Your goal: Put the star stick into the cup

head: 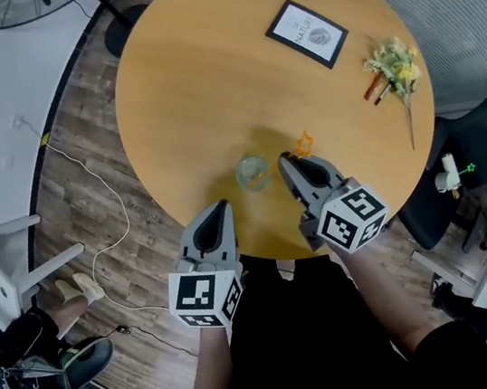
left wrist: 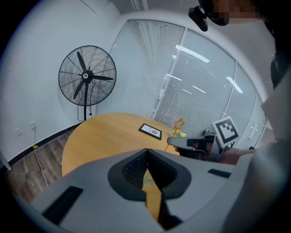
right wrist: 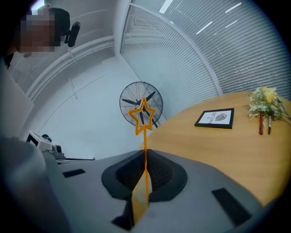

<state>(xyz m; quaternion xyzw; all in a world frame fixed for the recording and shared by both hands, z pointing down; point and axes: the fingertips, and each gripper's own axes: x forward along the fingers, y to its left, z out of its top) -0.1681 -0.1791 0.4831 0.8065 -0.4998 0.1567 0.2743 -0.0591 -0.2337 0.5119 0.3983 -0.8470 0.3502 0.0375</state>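
The star stick (head: pixel 305 143), thin and orange with a star outline on top, stands upright between the fingers of my right gripper (head: pixel 288 166), which is shut on its lower end. In the right gripper view the star stick (right wrist: pixel 143 119) rises from the closed jaws of my right gripper (right wrist: pixel 145 175). A clear glass cup (head: pixel 253 173) stands on the round wooden table (head: pixel 205 67) just left of the right gripper's tip. My left gripper (head: pixel 221 208) hovers at the table's near edge, shut and holding nothing. The left gripper view shows the star stick (left wrist: pixel 179 124) and right gripper (left wrist: pixel 193 143).
A black-framed picture (head: pixel 307 33) lies flat at the far side, with a small flower bunch and pens (head: pixel 395 69) at the right edge. A black chair (head: pixel 484 151) stands right of the table. A standing fan (left wrist: pixel 87 77) is beyond it. A white cable (head: pixel 106 220) runs across the floor.
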